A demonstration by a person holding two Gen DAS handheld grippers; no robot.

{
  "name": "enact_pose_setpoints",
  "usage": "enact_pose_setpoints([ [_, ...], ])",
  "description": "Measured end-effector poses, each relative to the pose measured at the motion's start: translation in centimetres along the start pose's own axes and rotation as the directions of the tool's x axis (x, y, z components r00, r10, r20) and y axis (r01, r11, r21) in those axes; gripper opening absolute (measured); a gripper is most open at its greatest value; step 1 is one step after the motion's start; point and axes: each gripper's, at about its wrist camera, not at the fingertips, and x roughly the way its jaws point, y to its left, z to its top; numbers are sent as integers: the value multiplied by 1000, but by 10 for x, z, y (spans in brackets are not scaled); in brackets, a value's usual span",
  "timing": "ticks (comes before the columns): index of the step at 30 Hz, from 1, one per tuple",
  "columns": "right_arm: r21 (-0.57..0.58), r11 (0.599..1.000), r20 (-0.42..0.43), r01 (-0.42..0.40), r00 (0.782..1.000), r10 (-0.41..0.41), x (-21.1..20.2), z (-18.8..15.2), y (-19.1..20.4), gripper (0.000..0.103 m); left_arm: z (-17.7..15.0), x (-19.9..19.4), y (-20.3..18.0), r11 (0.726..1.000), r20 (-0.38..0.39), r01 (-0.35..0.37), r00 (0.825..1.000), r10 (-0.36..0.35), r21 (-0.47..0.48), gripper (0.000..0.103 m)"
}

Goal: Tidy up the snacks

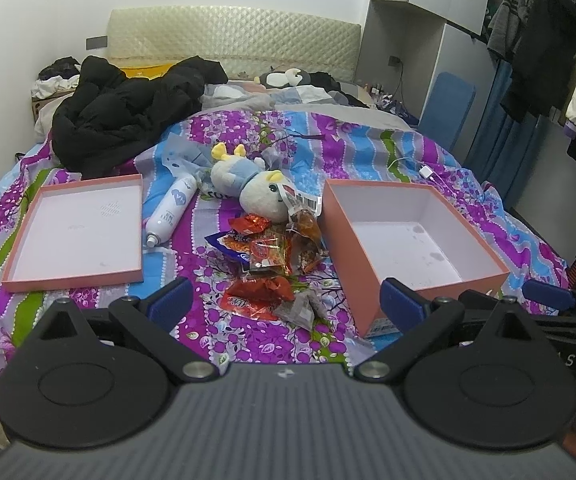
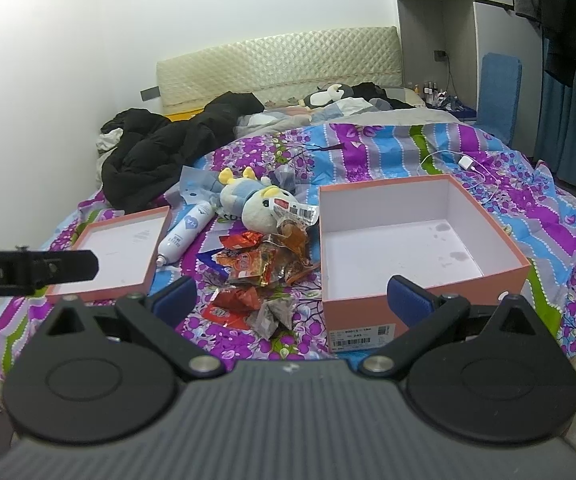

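Hovering over the near edge of the bed [image 1: 367, 148], the left hand-held gripper [image 1: 286, 300] has its blue pads spread wide with nothing between them; the right hand-held gripper [image 2: 293, 300] is spread just the same. A heap of snack packets [image 1: 272, 264] lies on the flowered bedspread (red, orange and clear wrappers) between the shallow pink lid [image 1: 76, 236] and the deep pink box [image 1: 411, 256]. A plush toy [image 1: 252, 188] and a white spray can [image 1: 170, 210] lie just behind the heap.
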Motion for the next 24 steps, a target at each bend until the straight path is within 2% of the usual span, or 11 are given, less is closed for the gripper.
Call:
enact_pose_setpoints([
  [12,6,1000,-11,0,1000,0,3,-5,-2,103,-1,7,5,1000,-19,4,1000,-4,-7,101],
  [24,9,1000,-58,6,998,-5,24,-7,0,103,1,32,14,1000,-74,-2,997,0,-25,101],
])
